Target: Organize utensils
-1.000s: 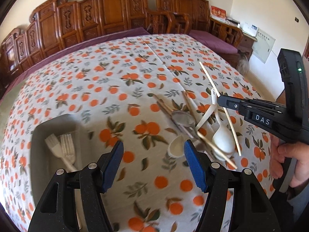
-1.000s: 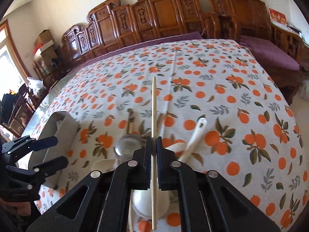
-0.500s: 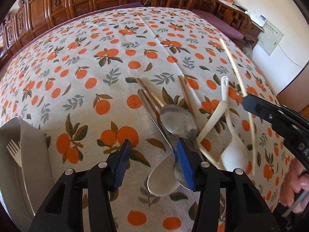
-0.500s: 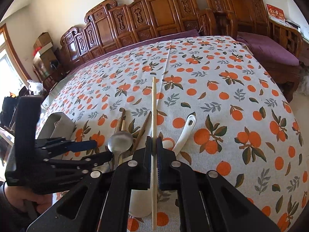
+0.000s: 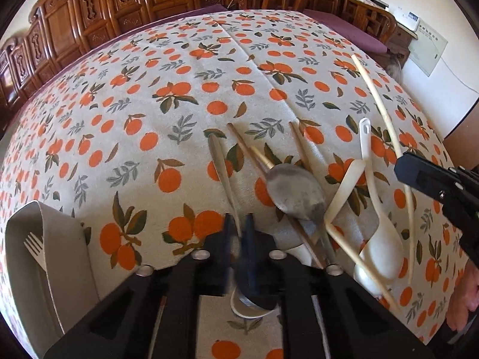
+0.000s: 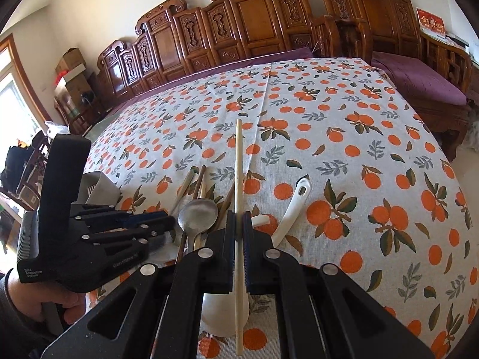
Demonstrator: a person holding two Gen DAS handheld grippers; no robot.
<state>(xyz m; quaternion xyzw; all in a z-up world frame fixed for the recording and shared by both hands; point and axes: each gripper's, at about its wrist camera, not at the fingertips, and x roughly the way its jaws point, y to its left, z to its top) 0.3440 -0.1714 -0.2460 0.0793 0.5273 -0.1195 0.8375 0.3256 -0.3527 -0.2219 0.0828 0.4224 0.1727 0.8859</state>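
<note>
A heap of utensils lies on the orange-print tablecloth: a metal spoon (image 5: 295,190), white ceramic spoons (image 5: 378,239), brown chopsticks (image 5: 248,152) and a pale spoon handle (image 5: 221,167). My left gripper (image 5: 239,233) is shut on that pale handle, its bowl below the fingers. My right gripper (image 6: 239,230) is shut on a pale chopstick (image 6: 238,161), held above the heap; it also shows in the left wrist view (image 5: 386,119). The left gripper shows in the right wrist view (image 6: 143,224).
A grey organizer tray (image 5: 60,257) with a white fork (image 5: 34,246) stands at the table's left front. Carved wooden chairs (image 6: 254,21) line the far side. A purple-cushioned bench (image 6: 419,80) is at the right.
My left gripper moved forward and right from the tray to the heap and closed on the pale spoon handle. My right gripper kept hold of the pale chopstick.
</note>
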